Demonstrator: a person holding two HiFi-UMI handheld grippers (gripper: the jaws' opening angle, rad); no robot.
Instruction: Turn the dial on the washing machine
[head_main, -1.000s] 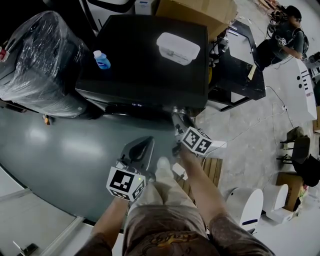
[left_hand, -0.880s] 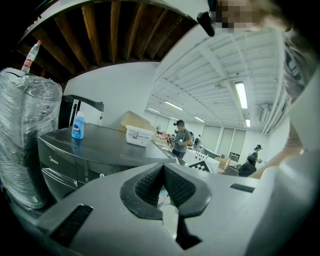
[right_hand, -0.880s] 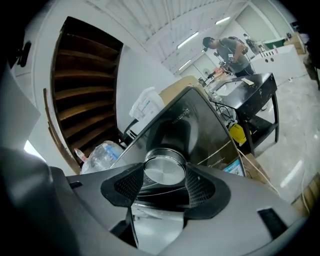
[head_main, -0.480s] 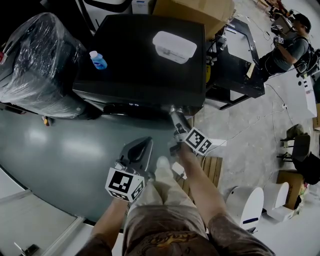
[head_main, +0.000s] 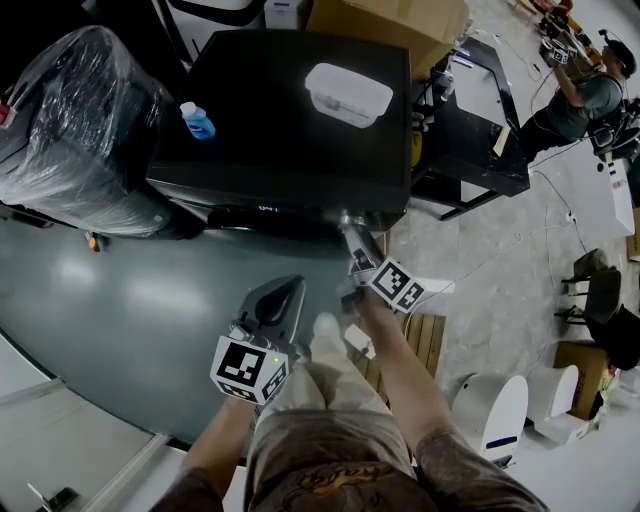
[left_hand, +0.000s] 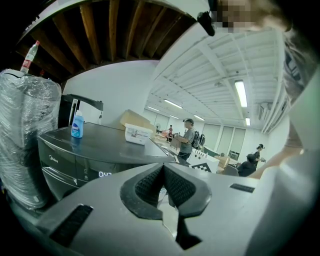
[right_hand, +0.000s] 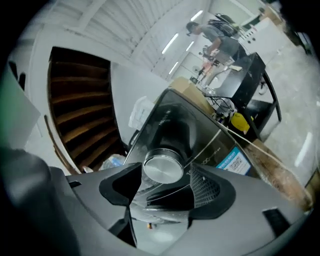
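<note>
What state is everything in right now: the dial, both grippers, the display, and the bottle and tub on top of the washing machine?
dial: between the right gripper's jaws, not gripped.
right gripper: open, its jaws have just been opening with the dial between them.
left gripper: shut, nothing between its jaws.
display: lit, showing digits.
blue bottle: upright, cap on.
white tub: lid on.

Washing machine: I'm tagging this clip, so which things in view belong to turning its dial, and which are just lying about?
Job in hand: washing machine; silver dial; right gripper, jaws just opening with the dial between them.

Lying about: blue bottle and white tub, both on the machine; plastic-wrapped bundle; cardboard box; left gripper, shut and empty.
</note>
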